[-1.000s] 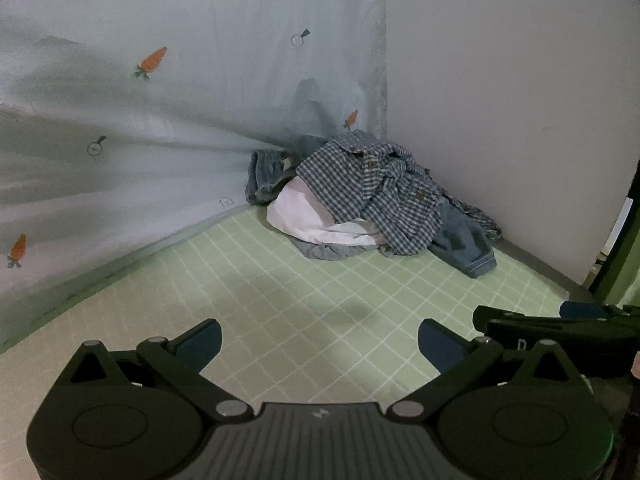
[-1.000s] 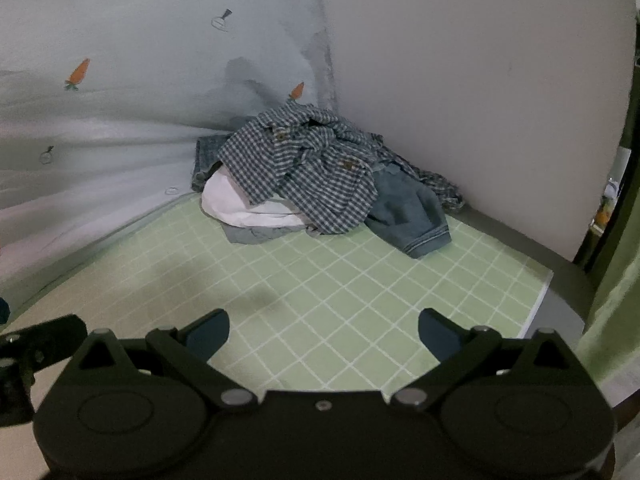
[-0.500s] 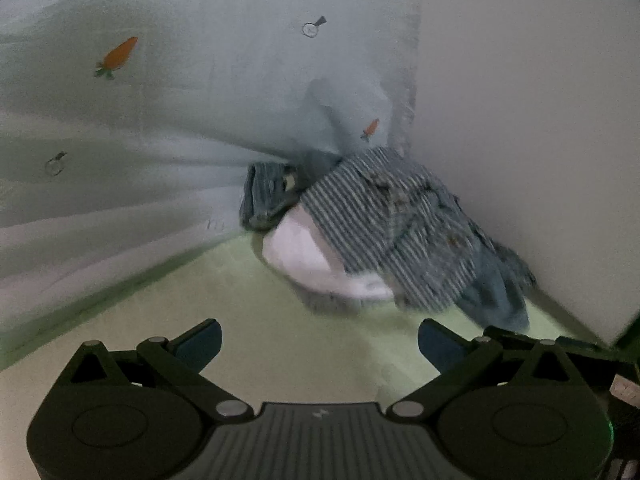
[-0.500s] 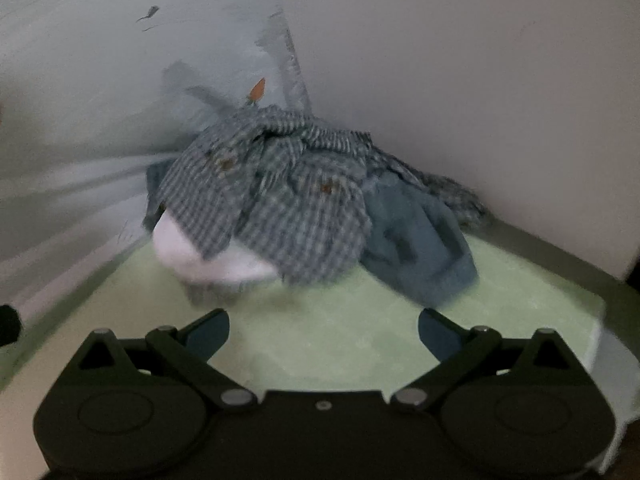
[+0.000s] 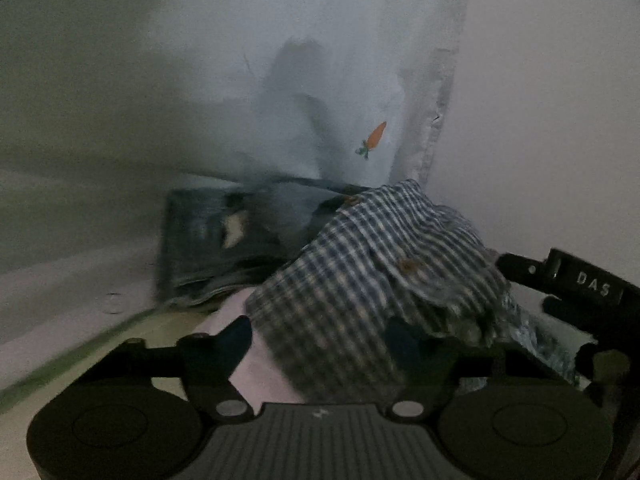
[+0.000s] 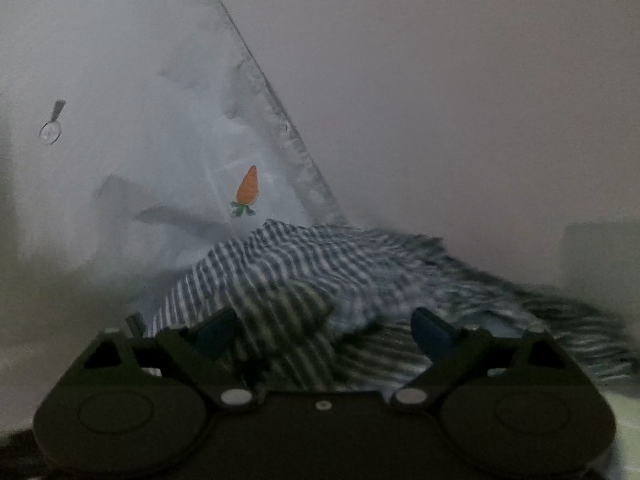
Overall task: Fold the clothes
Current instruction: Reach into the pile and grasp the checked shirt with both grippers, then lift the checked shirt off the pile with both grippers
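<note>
Left wrist view: a pale green mat [image 5: 120,332] shows only as a blurred strip at 8 o'clock, meeting a grey-white hanging cloth printed with small orange carrots [image 5: 280,80] that fills the upper left. A plain off-white wall [image 5: 552,120] takes the right side; the two meet in a corner at 12 o'clock. The pile of clothes sits in that corner. On top, at centre to 4 o'clock, lies the crumpled blue-and-white checked shirt [image 5: 372,272]. Under it at 7 o'clock is a white garment [image 5: 260,368]; behind at 10 o'clock, a folded dark blue denim piece [image 5: 208,248]. The left gripper [image 5: 324,336] has its jaws closing, with checked cloth between them; whether the pads already press on it cannot be told. The black body of the right gripper [image 5: 568,284] enters at 3 o'clock, beside the shirt.

Right wrist view: heavier motion blur. The same carrot-printed cloth [image 6: 140,120] and wall [image 6: 440,80] meet along a slanted seam. The checked shirt [image 6: 320,264] spreads across the middle from 9 to 3 o'clock. The right gripper [image 6: 328,328] is closing, fingers widely spread, with a raised fold of shirt between them. A sliver of green mat [image 6: 624,408] shows at 4 o'clock. The denim piece and white garment are not identifiable here.
</note>
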The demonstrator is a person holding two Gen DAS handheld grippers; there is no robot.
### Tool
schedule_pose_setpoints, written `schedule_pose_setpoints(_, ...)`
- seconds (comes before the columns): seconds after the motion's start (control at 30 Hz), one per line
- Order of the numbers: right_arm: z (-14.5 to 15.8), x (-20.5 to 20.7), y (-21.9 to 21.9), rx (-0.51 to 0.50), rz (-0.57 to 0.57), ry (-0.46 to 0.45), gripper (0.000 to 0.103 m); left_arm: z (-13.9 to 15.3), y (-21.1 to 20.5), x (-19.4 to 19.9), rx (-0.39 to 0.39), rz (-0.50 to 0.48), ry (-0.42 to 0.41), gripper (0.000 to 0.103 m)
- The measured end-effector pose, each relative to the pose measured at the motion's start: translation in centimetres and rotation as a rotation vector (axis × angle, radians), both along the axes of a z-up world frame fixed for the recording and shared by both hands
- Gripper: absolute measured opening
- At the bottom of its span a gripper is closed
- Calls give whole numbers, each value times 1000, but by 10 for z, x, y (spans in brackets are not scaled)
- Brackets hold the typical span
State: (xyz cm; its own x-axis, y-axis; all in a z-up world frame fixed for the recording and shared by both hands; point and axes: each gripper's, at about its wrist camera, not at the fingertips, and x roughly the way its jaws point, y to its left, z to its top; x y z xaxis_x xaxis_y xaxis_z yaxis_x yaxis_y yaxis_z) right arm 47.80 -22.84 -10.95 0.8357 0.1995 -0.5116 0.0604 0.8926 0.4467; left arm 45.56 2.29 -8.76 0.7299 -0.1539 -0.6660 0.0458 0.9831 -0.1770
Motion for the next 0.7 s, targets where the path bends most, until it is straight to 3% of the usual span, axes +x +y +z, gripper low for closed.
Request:
schedule_pose_setpoints(0.03, -4, 6, 2, 33, 10, 9, 85, -7, 1, 9, -27, -5, 13, 47)
schedule_pose_setpoints(0.07, -6, 10, 3, 68, 27, 10, 74, -12, 2, 15, -57, -12, 24, 26)
schedule_pose_setpoints(0.13, -8, 14, 9, 122, 60, -5, 65, -18, 6, 17, -129, -28, 30, 2)
schedule_pose_setpoints(0.23, 2, 6, 18, 46, 56, -57, 37, -10, 5, 5, -114, -32, -7, 0)
schedule_pose_setpoints(0.27, 7, 0, 18, 45, 43, -70, 21, -4, 5, -2, -100, -37, -25, 0)
schedule_pose_setpoints(0.33, 18, -14, 18, 43, 29, -106, 9, 11, 4, -17, -63, -39, -69, 0)
schedule_pose_setpoints(0.43, 47, -50, 23, 10, 66, -207, 5, 36, 8, -37, 5, -8, -126, 0)
schedule_pose_setpoints(0.6, 96, -113, 58, 1, 274, -338, 5, 73, 46, -104, -38, 104, -146, 0)
schedule_pose_setpoints(0.7, 110, -157, 95, -24, 432, -371, 5, 86, 67, -166, -15, 175, -157, 0)
